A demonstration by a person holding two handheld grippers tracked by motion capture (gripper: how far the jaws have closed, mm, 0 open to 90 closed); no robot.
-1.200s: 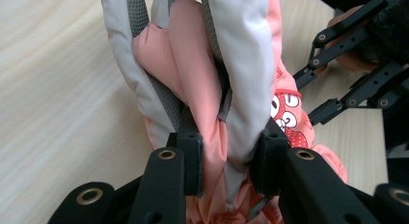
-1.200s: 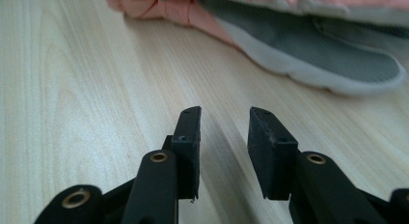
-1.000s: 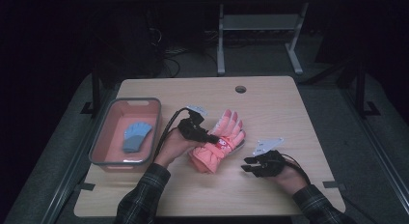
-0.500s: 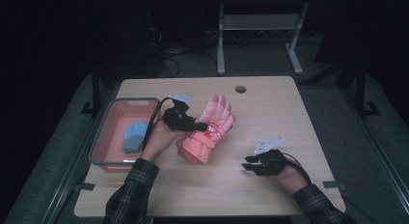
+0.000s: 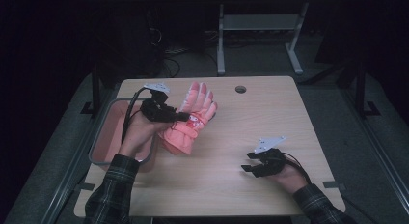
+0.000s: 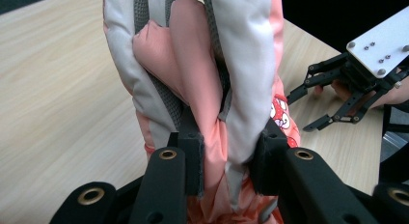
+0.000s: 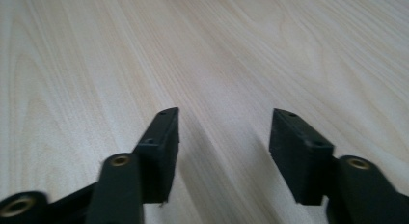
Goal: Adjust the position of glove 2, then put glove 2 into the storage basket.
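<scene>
A padded pink glove point(image 5: 190, 119) with grey palm panels hangs above the left part of the wooden table point(image 5: 251, 122), lifted clear of it. My left gripper point(image 5: 179, 117) is shut on the glove's middle; in the left gripper view its pads point(image 6: 190, 151) squeeze the bunched fabric of the glove point(image 6: 202, 79). My right gripper point(image 5: 247, 163) rests low near the table's front right. Its jaws have just been opening and stand apart with nothing between them, as the right gripper view shows over bare wood point(image 7: 222, 137).
A pink bin point(image 5: 108, 130) with a grey rim sits at the table's left edge, partly behind the left hand. A round cable hole point(image 5: 240, 89) lies near the far edge. The right gripper point(image 6: 345, 96) is seen off to the right in the left gripper view.
The left gripper has lifted the glove off the table and carried it left and away, toward the bin. The right hand has stayed in place.
</scene>
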